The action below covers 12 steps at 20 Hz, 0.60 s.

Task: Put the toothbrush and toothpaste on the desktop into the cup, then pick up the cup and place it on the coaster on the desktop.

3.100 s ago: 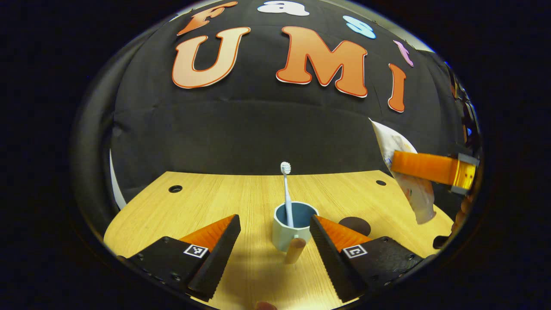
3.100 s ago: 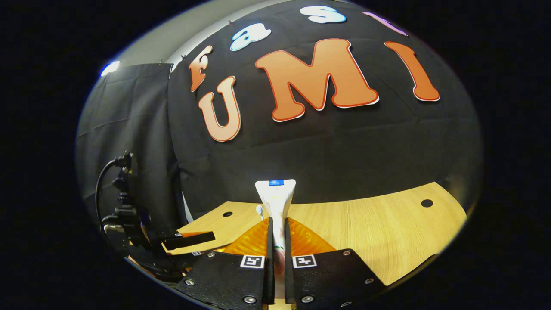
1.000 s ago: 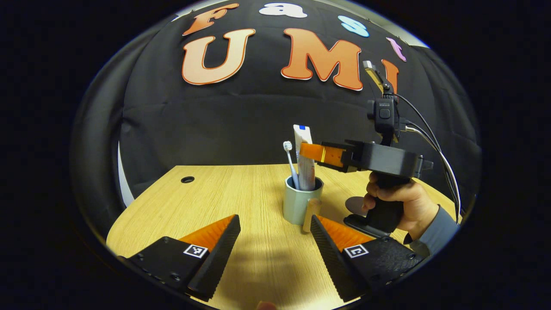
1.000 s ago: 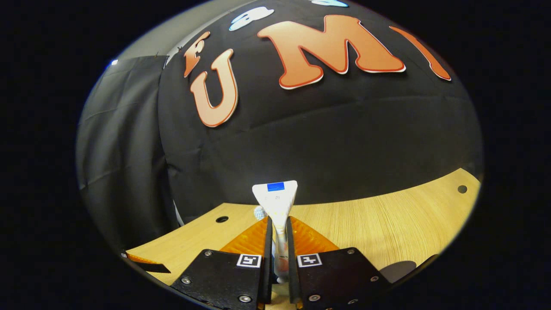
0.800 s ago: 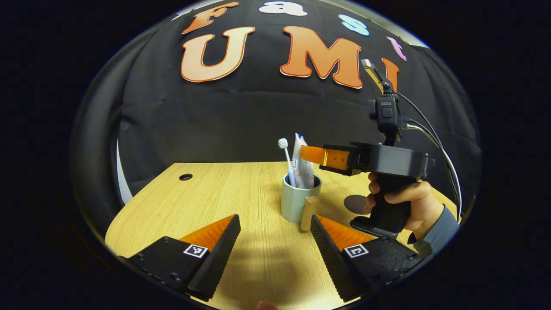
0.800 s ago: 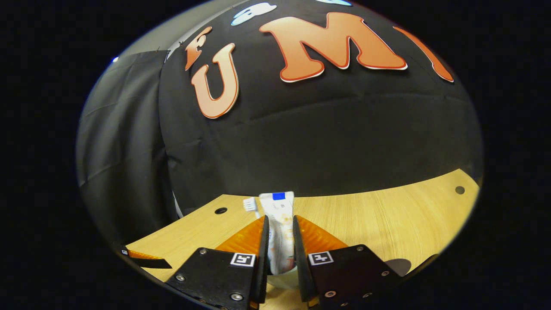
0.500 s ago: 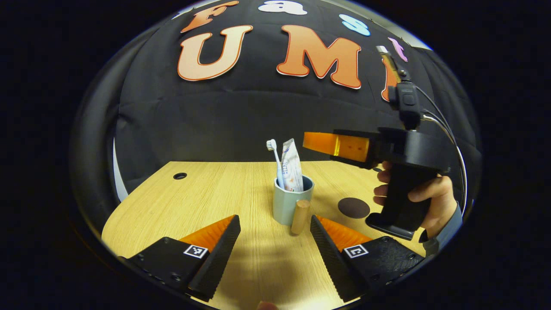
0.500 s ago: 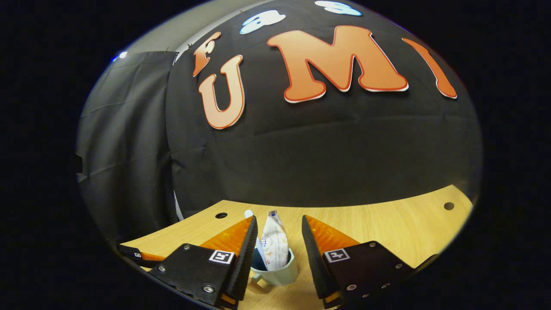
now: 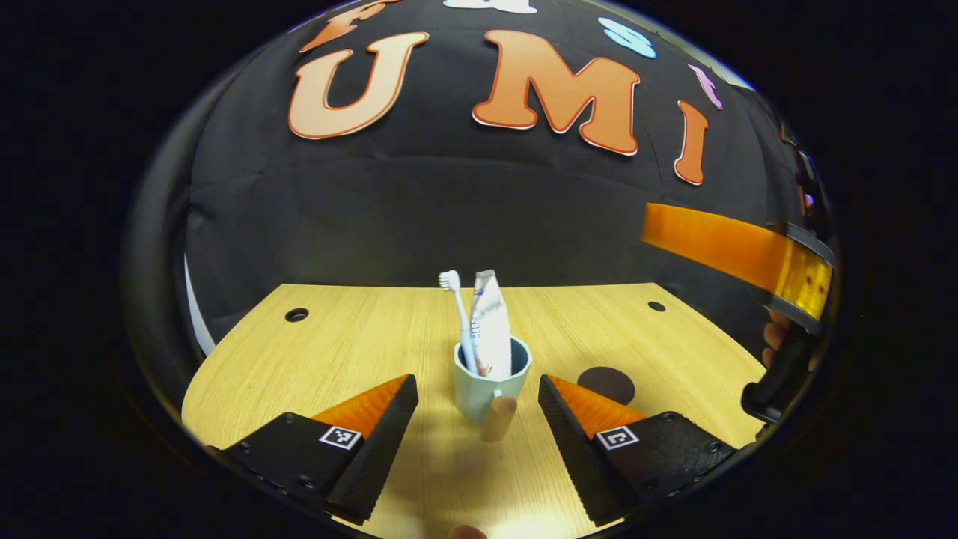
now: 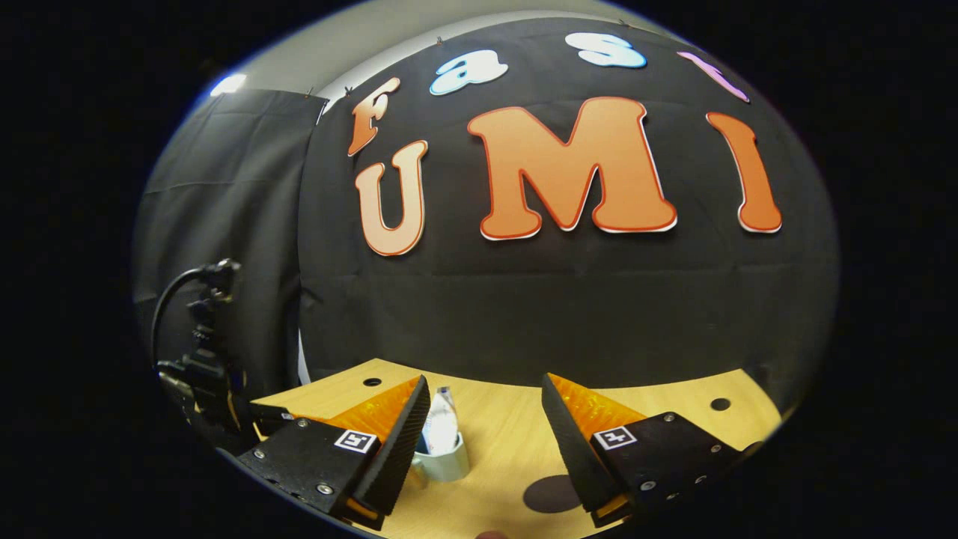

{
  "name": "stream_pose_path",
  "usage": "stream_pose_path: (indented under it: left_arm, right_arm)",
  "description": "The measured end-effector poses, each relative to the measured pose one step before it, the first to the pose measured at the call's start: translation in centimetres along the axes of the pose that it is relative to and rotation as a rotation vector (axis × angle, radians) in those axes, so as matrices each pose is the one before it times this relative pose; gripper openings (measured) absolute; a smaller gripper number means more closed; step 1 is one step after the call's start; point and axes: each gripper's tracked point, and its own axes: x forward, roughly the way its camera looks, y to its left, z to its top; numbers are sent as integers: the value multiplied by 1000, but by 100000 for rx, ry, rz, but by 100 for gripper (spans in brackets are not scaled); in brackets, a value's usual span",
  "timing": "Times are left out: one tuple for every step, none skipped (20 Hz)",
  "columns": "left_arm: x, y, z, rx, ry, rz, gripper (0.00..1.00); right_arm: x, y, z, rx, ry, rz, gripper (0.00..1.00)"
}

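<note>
Wooden counter (image 9: 359, 337) in a booth; pale cup (image 9: 490, 385) stands upright near its middle, w/ a wooden peg handle (image 9: 498, 418) facing the left claw. Toothbrush (image 9: 456, 314) and toothpaste (image 9: 491, 323) both stand in the cup, side by side, brush head up, tube's crimped end up; both lean a little. Dark round coaster (image 9: 606, 384) lies flat on the counter just beside the cup, on its right in the left gripper view, apart from it and bare.

Left claw (image 9: 475, 419) is spread wide, holding nothing, low over the counter, cup centred between its fingers a bit ahead. Right claw (image 10: 483, 438) is also wide and empty, higher up; in the right gripper view the cup (image 10: 441, 460) sits by its left finger, coaster (image 10: 552, 494) below.

Judgement: filling looks done; step in hand is picking up the cup. To do it well: left claw goes straight fwd so fingers straddle the cup body, not the handle; close low on the wall, below the rim, clear of brush and tube; lift level, no tilt, as the contents are loose and top-heavy; carry across, centre over the coaster, set down flat before opening.
</note>
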Motion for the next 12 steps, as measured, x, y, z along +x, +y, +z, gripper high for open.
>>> stream_pose_path:
  left_arm:
    - [414,-462,233,-272,2061,-1159,98]
    - [433,-227,349,-395,1360,-376,97]
    - [402,-179,179,410,2035,-148,97]
    - [525,-24,-158,97,2301,645,97]
    - [309,62,-103,476,3363,862,98]
    - [375,-69,-197,140,2818,558,98]
    - [268,31,-342,-226,4046,675,97]
    - [325,-60,-74,-951,2831,344,97]
    - [357,3,-140,-1107,3597,84,97]
    - [398,-44,-254,-918,3269,316,97]
    - [488,-75,-399,-163,3120,462,97]
    - [673,-66,-506,381,3723,1053,97]
  right_arm:
    - [-830,-730,45,-1833,209,-890,90]
    - [-706,-858,-321,-1302,836,-1317,91]
    - [-742,-790,-29,-561,545,-873,92]
    - [-931,-688,-33,-146,579,-766,93]
    - [-719,-614,-105,-31,307,-417,93]
    - [-748,-652,37,-7,180,-862,93]
    - [-782,-728,241,-140,15,-940,93]
    - [-715,-383,103,-372,-121,-713,93]
    - [-832,-545,305,-535,-417,-841,93]
    - [-760,-471,263,-463,-301,-635,94]
    - [-838,-358,380,-321,-487,-604,94]
    - [-798,-185,280,-284,-597,-128,95]
